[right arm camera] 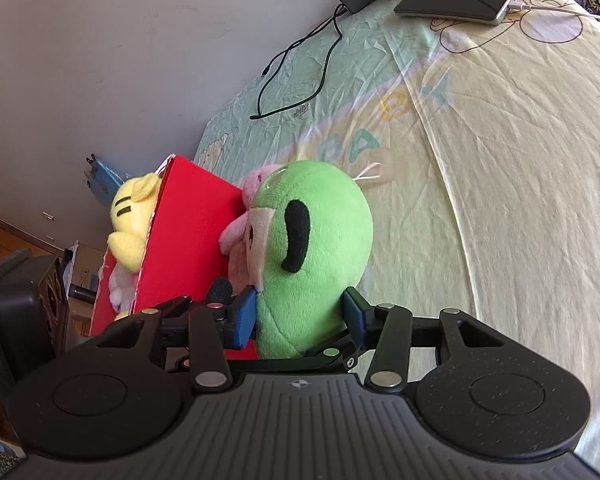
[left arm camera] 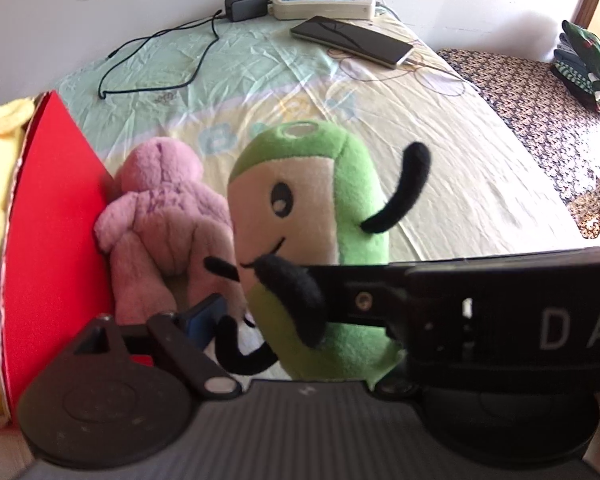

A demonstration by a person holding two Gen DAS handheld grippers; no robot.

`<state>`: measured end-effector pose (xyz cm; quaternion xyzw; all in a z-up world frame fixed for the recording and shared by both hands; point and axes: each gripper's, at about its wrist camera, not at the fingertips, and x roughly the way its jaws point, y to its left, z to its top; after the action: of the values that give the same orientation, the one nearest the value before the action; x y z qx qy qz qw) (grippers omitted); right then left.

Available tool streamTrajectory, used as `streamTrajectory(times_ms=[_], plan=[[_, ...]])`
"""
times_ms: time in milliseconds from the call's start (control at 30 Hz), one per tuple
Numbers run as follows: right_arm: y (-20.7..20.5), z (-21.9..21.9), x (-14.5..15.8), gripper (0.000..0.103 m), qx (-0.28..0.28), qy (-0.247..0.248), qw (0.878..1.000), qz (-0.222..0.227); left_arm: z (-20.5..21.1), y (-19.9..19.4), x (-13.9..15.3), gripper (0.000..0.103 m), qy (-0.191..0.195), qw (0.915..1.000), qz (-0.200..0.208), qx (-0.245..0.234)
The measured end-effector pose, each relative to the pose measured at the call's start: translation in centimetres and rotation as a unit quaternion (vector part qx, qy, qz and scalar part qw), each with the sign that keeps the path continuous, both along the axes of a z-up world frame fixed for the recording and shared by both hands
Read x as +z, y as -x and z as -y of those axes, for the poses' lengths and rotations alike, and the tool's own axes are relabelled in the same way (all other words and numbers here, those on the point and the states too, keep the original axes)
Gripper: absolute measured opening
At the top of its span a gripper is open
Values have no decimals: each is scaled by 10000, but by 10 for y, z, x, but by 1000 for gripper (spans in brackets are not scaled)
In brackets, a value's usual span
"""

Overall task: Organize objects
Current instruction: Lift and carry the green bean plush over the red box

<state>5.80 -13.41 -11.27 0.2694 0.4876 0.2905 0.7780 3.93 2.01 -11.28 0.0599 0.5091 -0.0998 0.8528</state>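
Green plush toy (right arm camera: 320,256) is clamped upright between the blue pads of the right gripper (right arm camera: 300,316) above the bedsheet (right arm camera: 500,200), beside a red box (right arm camera: 188,240) (the left gripper's (left arm camera: 300,312) grip cannot be told).

This is a bedroom in a home. A bed (left arm camera: 440,184) takes up most of both views, spread with a creased pale yellow and mint sheet printed with cartoon figures and letters, pushed against a plain white wall (left arm camera: 100,8). A power strip (left arm camera: 324,4), a black charger (left arm camera: 246,6) with its cable and a smartphone (left arm camera: 352,40) on charge lie at the far end. Folded clothes (left arm camera: 584,64) are stacked on a patterned surface beside the bed, perhaps a sofa or another mattress. Plush toys (left arm camera: 168,216) lie on the sheet.
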Motion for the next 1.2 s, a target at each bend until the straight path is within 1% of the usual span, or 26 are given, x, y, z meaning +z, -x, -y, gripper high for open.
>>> streamTrajectory(times_ms=[200,367,600,767,867,1033,1200], plan=[[22,1,4,49,61,86,9999,35,3,22,2,80,44,9999,-25,-112],[39,-1,9,49,160,110,9998,58,2,42,7,76,65,9998,-2,-162],[59,-12,21,49,369,76,9991,177,-10,68,22,75,77,9999,146,-43],[71,-26,43,50,427,125,9977,510,-24,81,43,73,130,9991,412,-8],[80,-35,60,50,360,143,9960,805,-34,86,61,73,186,9977,641,-81],[91,-53,89,50,182,132,9910,1317,-54,93,92,73,263,9936,1076,-200],[94,-80,113,50,126,89,9844,1753,-83,96,119,73,230,9883,1486,-248]])
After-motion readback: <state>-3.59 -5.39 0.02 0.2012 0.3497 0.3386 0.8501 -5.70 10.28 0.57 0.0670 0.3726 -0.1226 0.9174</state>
